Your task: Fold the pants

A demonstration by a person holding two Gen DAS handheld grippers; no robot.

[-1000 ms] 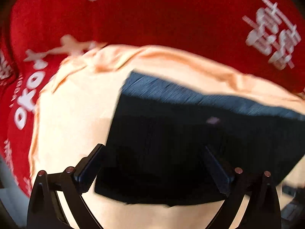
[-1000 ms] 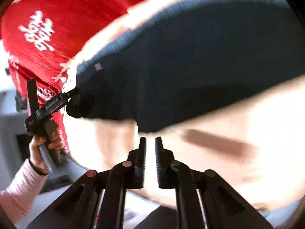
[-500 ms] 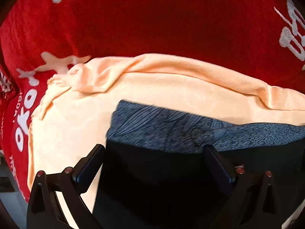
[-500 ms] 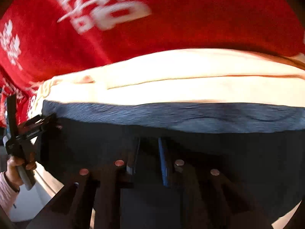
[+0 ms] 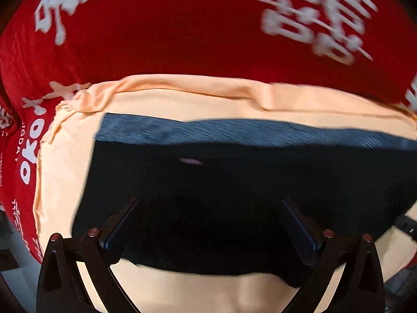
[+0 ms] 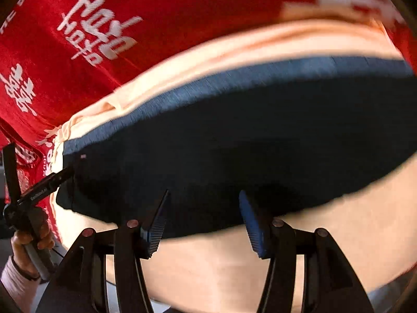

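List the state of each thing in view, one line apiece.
Pants: folded, lying flat on the peach cloth, blue band along the far edge.
Peach cloth: spread under the pants, far edge rumpled.
Red cloth: spread beneath the peach cloth, white print up.
Left gripper: open, fingers over the pants' near edge.
Right gripper: open, over the pants' near edge, gripping nothing.
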